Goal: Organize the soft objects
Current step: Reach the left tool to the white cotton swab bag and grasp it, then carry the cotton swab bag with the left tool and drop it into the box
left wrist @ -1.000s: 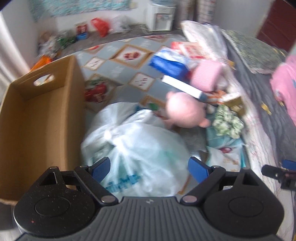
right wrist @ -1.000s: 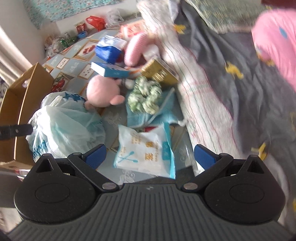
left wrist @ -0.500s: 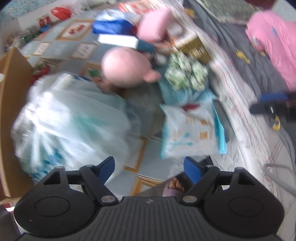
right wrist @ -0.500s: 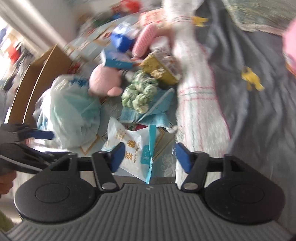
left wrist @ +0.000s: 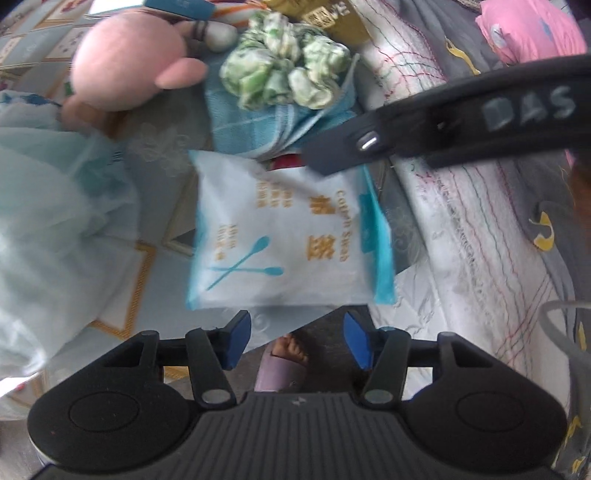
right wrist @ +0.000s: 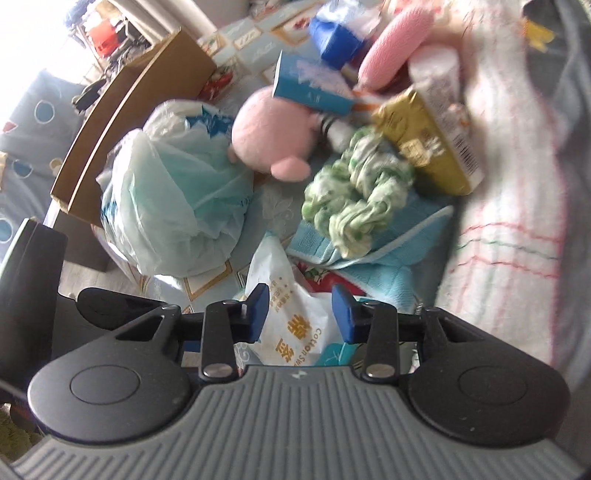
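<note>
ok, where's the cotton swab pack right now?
Left wrist view: cotton swab pack lies centre, just ahead of the left gripper, below the blue towel. The plastic bag sits to its left.

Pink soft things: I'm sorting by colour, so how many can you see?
3. A round pink plush toy beside the plastic bag, a pink roll behind the blue box, and a pink cushion on the grey bedding. More may be hidden.

- Swab bag (left wrist: 284, 236): white and blue soft pack, lying flat on the floor mat, one edge under the towel.
- Plush (right wrist: 273, 136): pink, round.
- Green cloth (right wrist: 354, 192): twisted bundle resting on a blue towel (right wrist: 399, 254).
- Plastic bag (right wrist: 173, 206): pale, stuffed, beside the plush.
</note>
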Available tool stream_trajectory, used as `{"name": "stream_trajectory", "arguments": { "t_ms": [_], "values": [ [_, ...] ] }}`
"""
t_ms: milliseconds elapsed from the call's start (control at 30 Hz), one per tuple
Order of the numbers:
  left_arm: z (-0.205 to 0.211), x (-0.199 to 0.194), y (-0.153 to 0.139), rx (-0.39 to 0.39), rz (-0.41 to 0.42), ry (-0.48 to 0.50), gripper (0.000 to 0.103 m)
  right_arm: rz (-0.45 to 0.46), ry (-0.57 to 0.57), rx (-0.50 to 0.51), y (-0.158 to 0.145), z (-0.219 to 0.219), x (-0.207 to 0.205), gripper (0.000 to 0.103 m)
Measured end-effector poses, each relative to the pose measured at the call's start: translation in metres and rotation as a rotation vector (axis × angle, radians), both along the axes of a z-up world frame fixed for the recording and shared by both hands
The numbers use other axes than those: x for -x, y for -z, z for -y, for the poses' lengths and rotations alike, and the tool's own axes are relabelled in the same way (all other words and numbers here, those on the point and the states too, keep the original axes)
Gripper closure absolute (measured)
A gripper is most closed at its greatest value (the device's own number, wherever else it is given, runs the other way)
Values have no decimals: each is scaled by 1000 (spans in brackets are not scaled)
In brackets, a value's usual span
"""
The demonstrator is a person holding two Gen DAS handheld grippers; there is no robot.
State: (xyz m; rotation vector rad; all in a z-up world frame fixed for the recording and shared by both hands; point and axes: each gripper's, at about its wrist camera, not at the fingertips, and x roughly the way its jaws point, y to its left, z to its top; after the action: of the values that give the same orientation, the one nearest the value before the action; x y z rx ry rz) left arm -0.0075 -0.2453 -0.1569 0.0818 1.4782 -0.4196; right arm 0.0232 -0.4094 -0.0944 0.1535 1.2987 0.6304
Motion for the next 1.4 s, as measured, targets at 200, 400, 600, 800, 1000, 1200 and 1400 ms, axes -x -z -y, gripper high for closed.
{"name": "stream_trajectory", "arguments": {
  "t_ms": [200,400,600,800,1000,1200,1400],
  "values": [
    [-6,-11,0,-17,-11,-93,45,-77,23,17,18,4,8,66],
    [-23,-16,-1,-26,-38,-156,40,-103,69,-24,16,9,9,65],
    [-35,-7,-3,15,-92,-181,34,-22,10,-32,7,-7,-9,64],
    [-29,-4,6,29,-104,-198,23,-93,-56,-10,38,-25,-16,50],
    [-17,-3,-1,28,-79,-189,23,-154,-31,-42,45,-21,-4,64],
    [-1,-21,-14,33,-49,-151,34,-200,46,-118,36,-3,-4,83],
    [10,-21,-48,41,7,-94,34,-185,97,-150,13,10,7,88]
  ]
}}
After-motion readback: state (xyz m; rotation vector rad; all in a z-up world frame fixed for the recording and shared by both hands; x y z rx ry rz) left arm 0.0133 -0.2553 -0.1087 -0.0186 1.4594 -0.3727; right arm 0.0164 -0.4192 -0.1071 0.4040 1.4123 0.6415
